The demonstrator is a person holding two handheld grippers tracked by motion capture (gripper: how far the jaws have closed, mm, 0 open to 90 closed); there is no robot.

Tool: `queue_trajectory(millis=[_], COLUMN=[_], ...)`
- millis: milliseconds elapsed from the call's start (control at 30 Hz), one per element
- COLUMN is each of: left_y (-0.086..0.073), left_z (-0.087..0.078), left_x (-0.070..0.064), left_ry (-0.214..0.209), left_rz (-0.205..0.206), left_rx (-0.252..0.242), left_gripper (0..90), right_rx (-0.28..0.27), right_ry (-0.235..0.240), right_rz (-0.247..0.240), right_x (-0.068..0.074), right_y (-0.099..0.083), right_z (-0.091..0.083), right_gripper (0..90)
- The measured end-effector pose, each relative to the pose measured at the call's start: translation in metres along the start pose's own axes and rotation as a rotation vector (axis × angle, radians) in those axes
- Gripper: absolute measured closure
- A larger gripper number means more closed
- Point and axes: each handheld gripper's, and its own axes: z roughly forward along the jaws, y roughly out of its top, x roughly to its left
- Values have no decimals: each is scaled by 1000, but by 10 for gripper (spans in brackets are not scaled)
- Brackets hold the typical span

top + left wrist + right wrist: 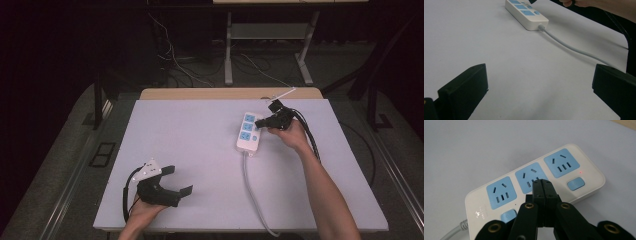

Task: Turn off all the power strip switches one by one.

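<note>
Right gripper view puts the white plastic power strip with three blue sockets [534, 187] across the middle of the frame, and the right gripper [542, 185], jaws pressed together on nothing, hovers with its tip over the middle socket, near that socket's blue switch (a red lamp glows beside the far switch). High view has the strip right of centre on the pale grey table [200, 150], its grey cable [252, 192] trailing toward the bottom edge, while the left gripper [179, 181] rests at lower left, jaws spread wide. My judgement: an off-centre push could skid the light strip or miss the switch.

1 pwr strip [249, 132] | 3 blue sockets | 1 grey cord [252, 192] | 2 tongs | 1 table [200, 150]
</note>
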Motion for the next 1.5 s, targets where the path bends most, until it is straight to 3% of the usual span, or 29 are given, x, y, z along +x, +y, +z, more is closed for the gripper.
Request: queue_trajectory(millis=[333,700,933,1500], left_y=[0,0,0,0], left_z=[0,0,-1,-2], left_x=[0,0,0,0], left_ry=[0,-2,-2,-3], left_rz=[-1,-1,-4,-1], left_rx=[-1,-2,-4,-9], left_gripper=[0,0,0,0], right_rx=[-6,-5,-10,2], right_ry=[-18,-40,-61,-113], right_rz=[-13,9,41,102], right_x=[-4,-12,-19,-21], right_y=[13,25,30,25], right_z=[-13,-15,-9,13], right_gripper=[900,900,900,900])
